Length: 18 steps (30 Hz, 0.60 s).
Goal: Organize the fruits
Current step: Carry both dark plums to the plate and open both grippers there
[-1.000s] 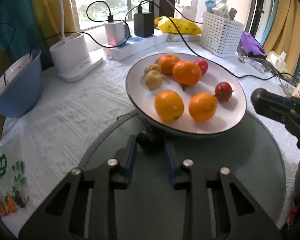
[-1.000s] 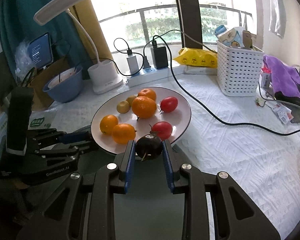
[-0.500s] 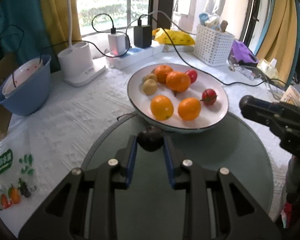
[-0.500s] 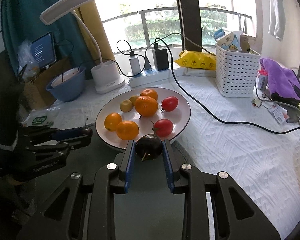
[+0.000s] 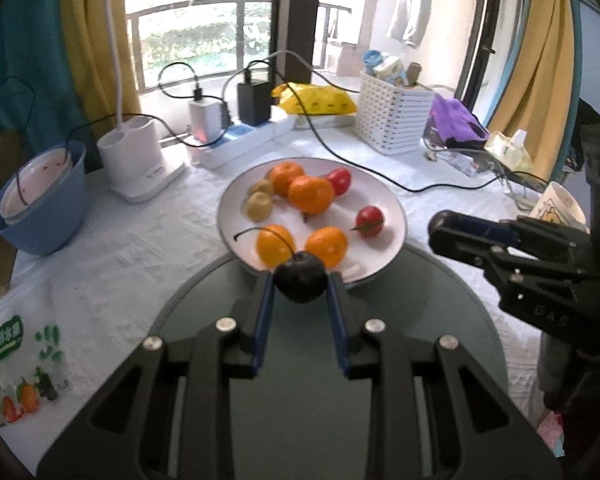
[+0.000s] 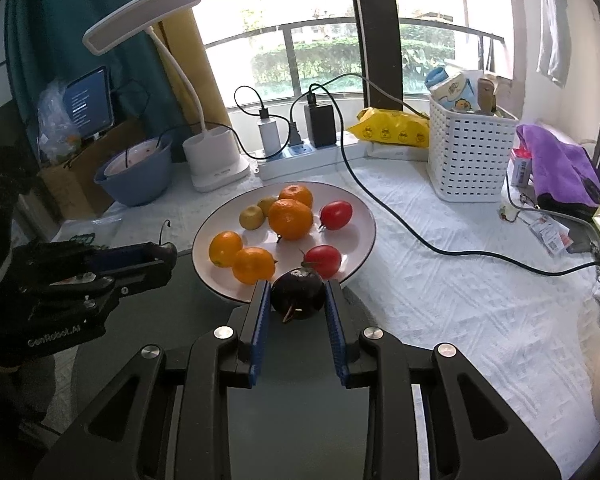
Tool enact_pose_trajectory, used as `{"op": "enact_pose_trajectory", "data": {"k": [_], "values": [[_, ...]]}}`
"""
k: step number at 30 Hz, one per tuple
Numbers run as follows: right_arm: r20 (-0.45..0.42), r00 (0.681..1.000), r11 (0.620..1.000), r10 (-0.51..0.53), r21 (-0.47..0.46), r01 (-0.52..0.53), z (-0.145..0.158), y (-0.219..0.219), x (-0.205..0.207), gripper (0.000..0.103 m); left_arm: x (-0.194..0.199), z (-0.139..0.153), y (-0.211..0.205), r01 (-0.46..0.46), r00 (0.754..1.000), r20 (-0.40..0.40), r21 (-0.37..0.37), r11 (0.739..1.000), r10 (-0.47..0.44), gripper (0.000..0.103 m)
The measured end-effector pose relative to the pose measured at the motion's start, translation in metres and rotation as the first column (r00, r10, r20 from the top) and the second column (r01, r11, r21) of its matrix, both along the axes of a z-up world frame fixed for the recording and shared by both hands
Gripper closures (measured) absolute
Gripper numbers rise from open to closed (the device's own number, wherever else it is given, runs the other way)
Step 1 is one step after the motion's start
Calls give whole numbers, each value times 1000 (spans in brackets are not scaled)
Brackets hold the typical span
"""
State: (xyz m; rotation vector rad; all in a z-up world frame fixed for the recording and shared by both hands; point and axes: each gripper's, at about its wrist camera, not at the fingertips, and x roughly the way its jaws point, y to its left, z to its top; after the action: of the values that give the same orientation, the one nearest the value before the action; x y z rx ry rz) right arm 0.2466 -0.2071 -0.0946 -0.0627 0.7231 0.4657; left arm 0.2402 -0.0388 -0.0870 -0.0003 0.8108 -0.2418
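Observation:
A white plate (image 5: 396,216) (image 6: 360,216) holds several oranges (image 5: 310,194), two red tomatoes (image 5: 370,221) and two small yellow-green fruits (image 5: 259,205). My left gripper (image 5: 301,280) is shut on a dark cherry (image 5: 300,282) with a long curved stem, held above the dark green round tray (image 5: 300,400), just in front of the plate. My right gripper (image 6: 298,294) is shut on a dark purple round fruit (image 6: 298,294) at the plate's near rim. Each gripper shows in the other's view: the left (image 6: 168,252), the right (image 5: 440,228).
A blue bowl (image 5: 40,208), a white lamp base (image 5: 138,164), a power strip with chargers (image 5: 236,140), a yellow packet (image 5: 316,100), a white basket (image 5: 396,120), a purple cloth (image 5: 456,120) and a black cable (image 6: 420,240) ring the plate. A printed bag (image 5: 16,368) lies at the left.
My left gripper has lifted the cherry off the tray and drawn back, higher above the table. My right gripper has kept hold of the purple fruit and risen slightly.

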Motion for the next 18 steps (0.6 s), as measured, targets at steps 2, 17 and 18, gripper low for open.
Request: {"op": "enact_pose_trajectory", "data": {"k": [2,17,18], "values": [[-3,1000,1000,-4,2,4,-1,-4,2,74,2,-1,-7,12,1000,-5,3,1000,-12,75],[-31,999,999,-39,35,40,-12,-43,25,74,32,-12,-55,62,996,-60,15,998,-61,75],[-33,999,998,-43,37,44,-12,-46,26,74,34,-13,-57,65,996,-64,18,998,-63,75]]}}
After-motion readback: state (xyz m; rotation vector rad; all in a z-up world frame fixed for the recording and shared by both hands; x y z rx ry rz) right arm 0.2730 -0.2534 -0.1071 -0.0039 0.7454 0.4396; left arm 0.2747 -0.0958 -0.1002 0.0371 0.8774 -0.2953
